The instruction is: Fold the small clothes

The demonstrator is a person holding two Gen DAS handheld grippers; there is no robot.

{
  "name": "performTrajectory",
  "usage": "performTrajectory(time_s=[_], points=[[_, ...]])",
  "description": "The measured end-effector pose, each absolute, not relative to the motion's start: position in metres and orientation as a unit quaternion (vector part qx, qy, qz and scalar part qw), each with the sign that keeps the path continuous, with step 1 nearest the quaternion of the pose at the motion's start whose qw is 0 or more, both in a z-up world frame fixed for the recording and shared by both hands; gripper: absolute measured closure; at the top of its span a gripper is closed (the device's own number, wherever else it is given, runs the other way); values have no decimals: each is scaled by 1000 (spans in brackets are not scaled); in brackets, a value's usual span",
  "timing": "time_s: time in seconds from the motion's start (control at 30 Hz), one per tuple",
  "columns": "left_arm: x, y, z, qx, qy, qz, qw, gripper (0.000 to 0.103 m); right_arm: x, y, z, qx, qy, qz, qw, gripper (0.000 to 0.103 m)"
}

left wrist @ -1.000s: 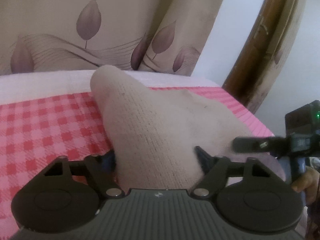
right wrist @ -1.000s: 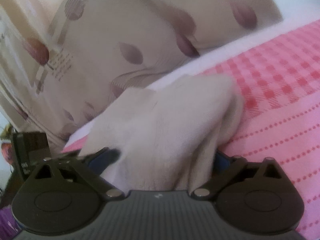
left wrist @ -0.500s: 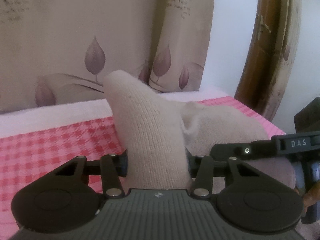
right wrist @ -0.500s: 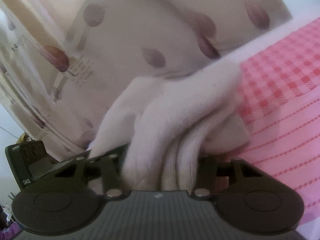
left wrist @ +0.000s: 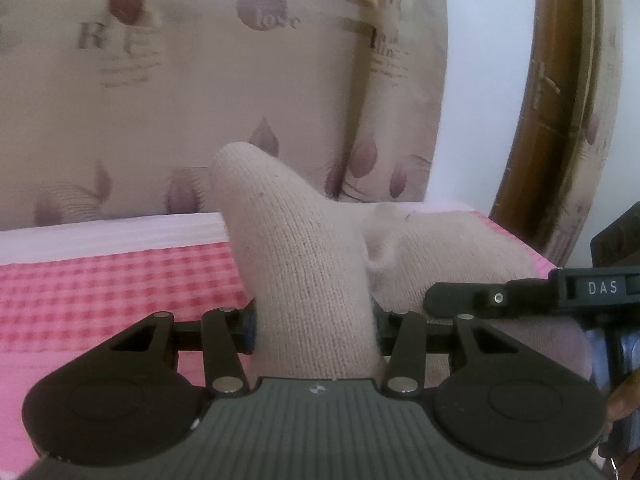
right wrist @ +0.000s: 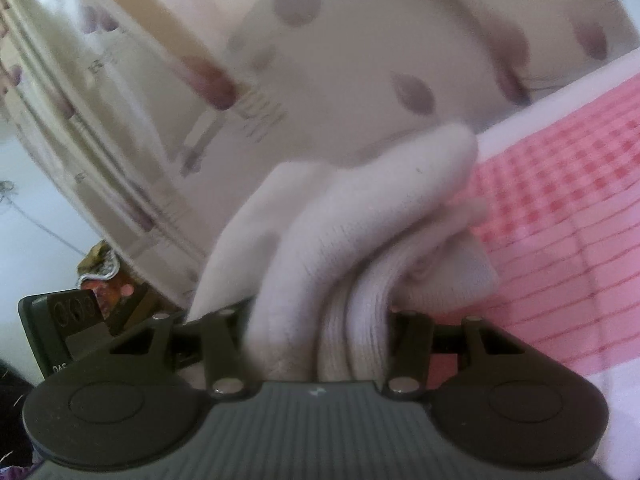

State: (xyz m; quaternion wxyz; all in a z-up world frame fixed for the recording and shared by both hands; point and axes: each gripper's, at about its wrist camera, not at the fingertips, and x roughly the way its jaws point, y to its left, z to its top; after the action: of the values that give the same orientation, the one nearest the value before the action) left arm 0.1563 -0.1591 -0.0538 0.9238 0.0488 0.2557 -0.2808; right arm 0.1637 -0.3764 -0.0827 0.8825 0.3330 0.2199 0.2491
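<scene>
Our left tool (left wrist: pixel 314 316) has just closed and now grips a bunched end of the sock (left wrist: pixel 304 264), pads pressing the beige knit from both sides. Our right tool (right wrist: pixel 320 318) has just closed too and clamps the other end, where several ribbed layers are gathered between its jaws. So the sock hangs between our two tools, held above the bed (left wrist: pixel 100 280) with its pink checked sheet; in the left view the right tool shows at the right edge, close beside the left one.

What could go wrong from here, as we judge it: both grips are on thick, rumpled bunches rather than on flat edges, so a layer could slide out of either grip if we pull the ends apart. The right grip looks the riskier one, since it holds a stack of folds and only the outer ones touch the pads. If we lay the sock down as it is, the creases we see could be folded in and the result would be lumpy. The tools are also near each other, so a careless swing could knock them together.

Both tools point forward and a little downward toward the curtain (left wrist: pixel 180 120) behind the bed, the left tilted down more than the right. Part of a hand (left wrist: pixel 622 398) shows under the right tool in the left view.
</scene>
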Motion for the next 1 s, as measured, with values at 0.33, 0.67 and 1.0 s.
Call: performTrajectory(time_s=[0.33, 0.67, 1.0], points=[[101, -106, -40, 36, 249, -251, 935, 56, 126, -327, -73, 324, 218, 284, 876, 52], [68, -72, -44, 18, 247, -237, 939, 56, 105, -292, -71, 311, 225, 293, 876, 52], [59, -58, -50, 23, 244, -228, 942, 56, 102, -275, -75, 313, 229, 296, 873, 52]])
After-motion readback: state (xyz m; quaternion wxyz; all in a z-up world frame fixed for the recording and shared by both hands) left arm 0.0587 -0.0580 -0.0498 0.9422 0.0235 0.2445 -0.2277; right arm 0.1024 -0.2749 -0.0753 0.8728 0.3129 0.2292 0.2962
